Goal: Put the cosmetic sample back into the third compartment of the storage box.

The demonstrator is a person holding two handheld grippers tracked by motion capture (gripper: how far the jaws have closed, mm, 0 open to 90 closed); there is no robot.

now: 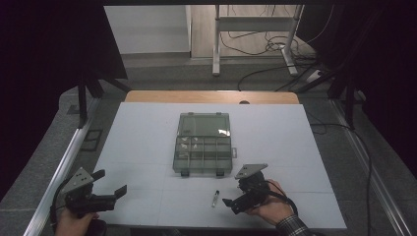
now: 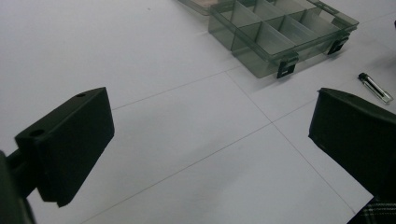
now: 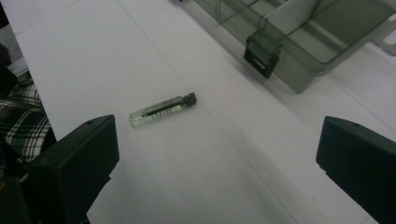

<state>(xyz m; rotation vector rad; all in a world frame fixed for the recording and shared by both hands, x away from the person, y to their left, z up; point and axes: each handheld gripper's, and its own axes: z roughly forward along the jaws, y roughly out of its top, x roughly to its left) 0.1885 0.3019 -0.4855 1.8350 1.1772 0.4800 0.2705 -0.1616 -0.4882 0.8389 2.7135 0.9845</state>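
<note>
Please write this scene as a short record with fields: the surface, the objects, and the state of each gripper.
surface: white table top
box: clear compartment box, lid open, at table centre
vial: small clear vial with dark cap, lying flat in front of the box
left gripper: left gripper, open, holding nothing, near left corner
right gripper: right gripper, open, holding nothing, just right of the vial

White table: organizer box, vial

I can read no text, brand or number in any view. The small glass vial lying on the white table carries dark printed marks along its side, but they are too small and blurred for me to make out.
</note>
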